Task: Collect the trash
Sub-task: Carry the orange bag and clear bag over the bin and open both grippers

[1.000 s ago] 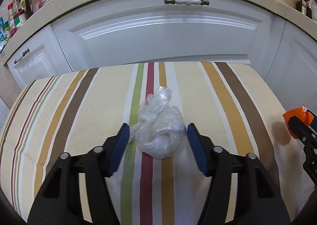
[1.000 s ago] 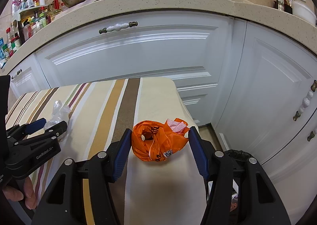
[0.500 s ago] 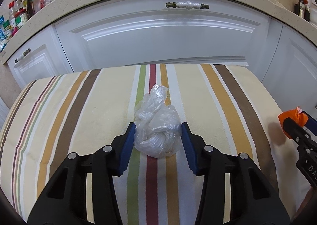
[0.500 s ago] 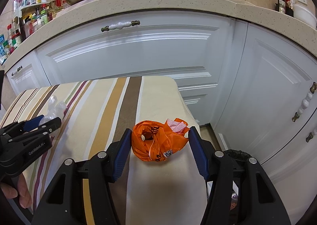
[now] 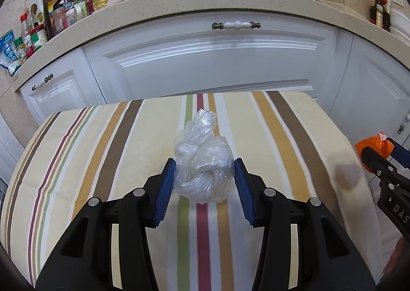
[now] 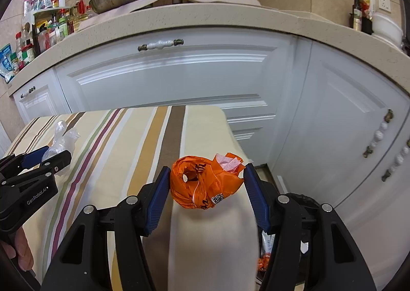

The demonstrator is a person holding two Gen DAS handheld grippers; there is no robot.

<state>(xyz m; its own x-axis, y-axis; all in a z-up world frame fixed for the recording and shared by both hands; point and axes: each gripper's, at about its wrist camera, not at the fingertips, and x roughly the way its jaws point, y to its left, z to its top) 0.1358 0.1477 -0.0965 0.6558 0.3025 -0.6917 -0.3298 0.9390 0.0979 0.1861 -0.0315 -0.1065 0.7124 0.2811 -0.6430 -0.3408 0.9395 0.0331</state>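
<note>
A crumpled clear plastic bag (image 5: 203, 166) sits between the blue pads of my left gripper (image 5: 205, 175), which is shut on it, lifted a little above the striped tablecloth (image 5: 102, 152). My right gripper (image 6: 206, 183) is shut on a crumpled orange plastic bag (image 6: 202, 183) with a pink scrap, at the table's right edge. The left gripper with the clear bag (image 6: 61, 137) also shows in the right wrist view. The orange bag (image 5: 374, 147) shows at the right edge of the left wrist view.
White kitchen cabinets (image 6: 179, 78) under a beige counter (image 6: 205, 19) stand behind the table. A black trash bin (image 6: 302, 201) with litter inside sits on the floor below the table's right edge. Bottles and jars (image 5: 51, 17) crowd the counter's left end.
My left gripper closed on the clear bag and both grippers rose, so more of the counter top shows. The right gripper kept its hold on the orange bag.
</note>
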